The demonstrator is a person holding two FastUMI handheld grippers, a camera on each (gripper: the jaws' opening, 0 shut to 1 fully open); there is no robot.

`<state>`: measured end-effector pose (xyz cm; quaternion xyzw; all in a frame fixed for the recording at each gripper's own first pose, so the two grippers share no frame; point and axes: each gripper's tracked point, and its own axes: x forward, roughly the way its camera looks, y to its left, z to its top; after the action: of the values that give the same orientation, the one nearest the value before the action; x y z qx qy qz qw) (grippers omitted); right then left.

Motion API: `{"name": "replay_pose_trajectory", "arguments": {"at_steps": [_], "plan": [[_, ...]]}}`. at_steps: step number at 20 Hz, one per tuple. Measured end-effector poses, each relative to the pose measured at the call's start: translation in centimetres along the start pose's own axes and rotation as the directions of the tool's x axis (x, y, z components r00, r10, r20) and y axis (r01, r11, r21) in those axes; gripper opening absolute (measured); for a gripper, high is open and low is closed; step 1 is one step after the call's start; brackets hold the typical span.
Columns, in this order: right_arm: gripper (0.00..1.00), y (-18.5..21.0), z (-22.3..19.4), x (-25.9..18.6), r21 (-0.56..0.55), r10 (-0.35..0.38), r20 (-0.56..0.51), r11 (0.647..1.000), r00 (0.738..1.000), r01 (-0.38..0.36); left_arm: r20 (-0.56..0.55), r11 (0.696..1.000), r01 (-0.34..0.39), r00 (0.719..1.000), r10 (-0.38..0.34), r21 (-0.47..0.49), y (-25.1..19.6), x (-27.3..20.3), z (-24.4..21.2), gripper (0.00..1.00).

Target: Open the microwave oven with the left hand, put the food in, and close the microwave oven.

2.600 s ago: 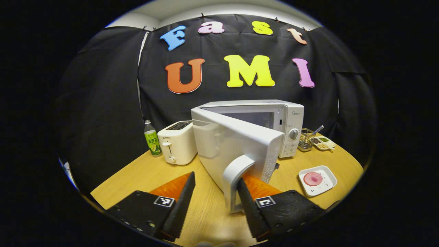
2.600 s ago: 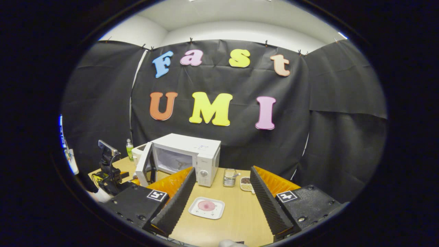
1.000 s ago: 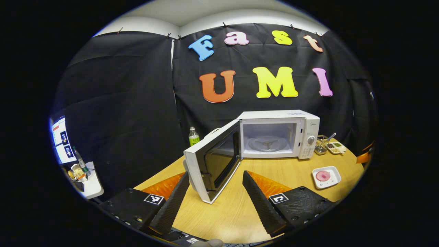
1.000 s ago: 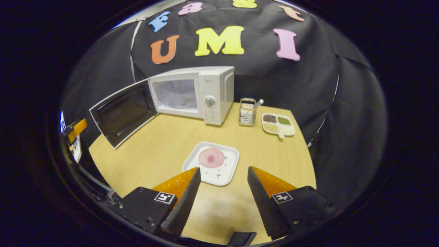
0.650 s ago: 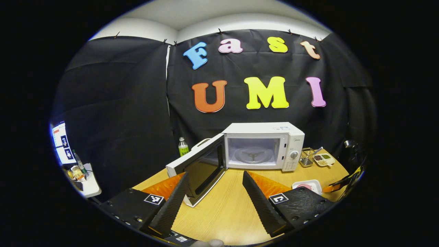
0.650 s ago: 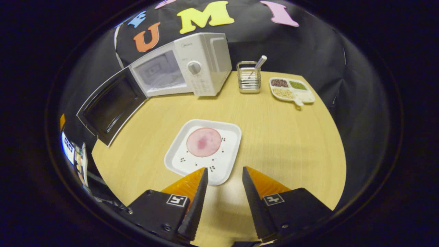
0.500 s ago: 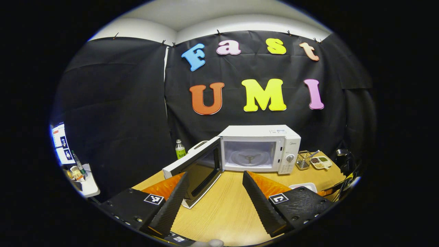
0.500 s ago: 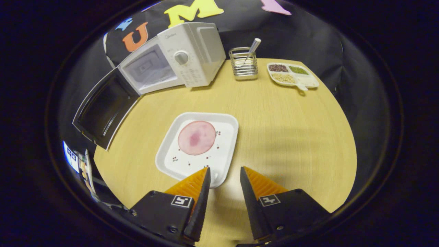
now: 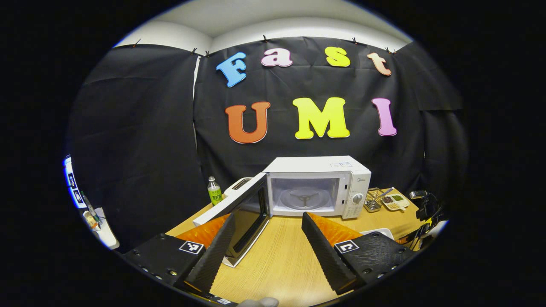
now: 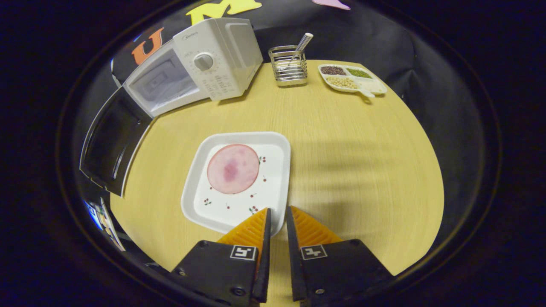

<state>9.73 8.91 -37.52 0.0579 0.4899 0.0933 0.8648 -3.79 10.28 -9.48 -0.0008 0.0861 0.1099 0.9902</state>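
The microwave oven (image 9: 318,185) stands at the far side of the surface (image 10: 349,145) with its door (image 9: 239,213) swung wide to the left and the cavity bare, so the opening step looks done and the food step is in hand. The left hand-held gripper (image 9: 264,247) hangs back over the near edge, fingers spread with nothing between them. The food, a round pink slice (image 10: 233,168), lies on a white square plate (image 10: 273,187) near the middle of the surface, well apart from the oven. The right hand-held gripper (image 10: 276,221) sits at the plate's near right corner, its fingers drawn almost together about the rim; whether both press on it I cannot tell. The next move calls for a firm pinch on that rim, then a level lift and a carry to the far left into the cavity, clear of the door.
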Motion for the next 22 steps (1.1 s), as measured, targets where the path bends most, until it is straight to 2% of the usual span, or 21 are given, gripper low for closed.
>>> {"name": "replay_pose_trajectory", "arguments": {"at_steps": [1,2,3,5,6,8,12,19,22], "plan": [[0.14,0.2,-0.2,-0.1,-0.003,-0.021,-0.015,1.000,1.000,0.021,0.005,1.000,0.011,1.000,-0.011,-0.007,0.1,0.4,0.0,0.95],[0.19,0.1,-0.1,0.0,-0.002,-0.039,-0.026,0.999,0.999,0.039,0.010,1.000,0.025,1.000,-0.025,-0.011,0.2,0.8,0.0,0.95],[0.18,0.1,0.0,0.0,0.011,-0.052,-0.031,0.999,0.998,0.052,0.014,0.999,0.039,0.999,-0.038,-0.010,0.2,1.2,-0.1,0.95],[0.13,-0.1,0.1,0.0,0.070,-0.063,-0.041,0.995,0.997,0.066,0.015,0.998,0.064,0.998,-0.064,-0.006,0.4,1.9,-0.3,0.95],[0.08,0.0,0.2,0.0,0.095,-0.061,-0.052,0.993,0.997,0.066,0.019,0.997,0.078,0.997,-0.078,-0.007,0.5,2.2,-0.3,0.95],[0.05,0.0,0.1,0.0,0.127,-0.049,-0.065,0.990,0.997,0.057,0.029,0.995,0.099,0.995,-0.098,-0.010,0.9,2.5,-0.2,0.95],[0.04,1.0,0.0,-0.3,0.245,0.027,-0.044,0.970,0.999,-0.016,0.032,0.993,0.120,0.992,-0.119,-0.022,2.0,2.7,-0.4,0.95],[0.04,4.6,1.7,-2.7,0.334,0.122,0.081,0.932,0.989,-0.142,0.019,0.988,0.156,0.988,-0.156,-0.022,2.7,3.2,-0.2,0.95],[0.04,6.4,2.5,-3.0,0.402,0.166,0.122,0.893,0.979,-0.202,0.017,0.985,0.172,0.985,-0.172,-0.013,2.3,3.1,0.2,0.95]]}}
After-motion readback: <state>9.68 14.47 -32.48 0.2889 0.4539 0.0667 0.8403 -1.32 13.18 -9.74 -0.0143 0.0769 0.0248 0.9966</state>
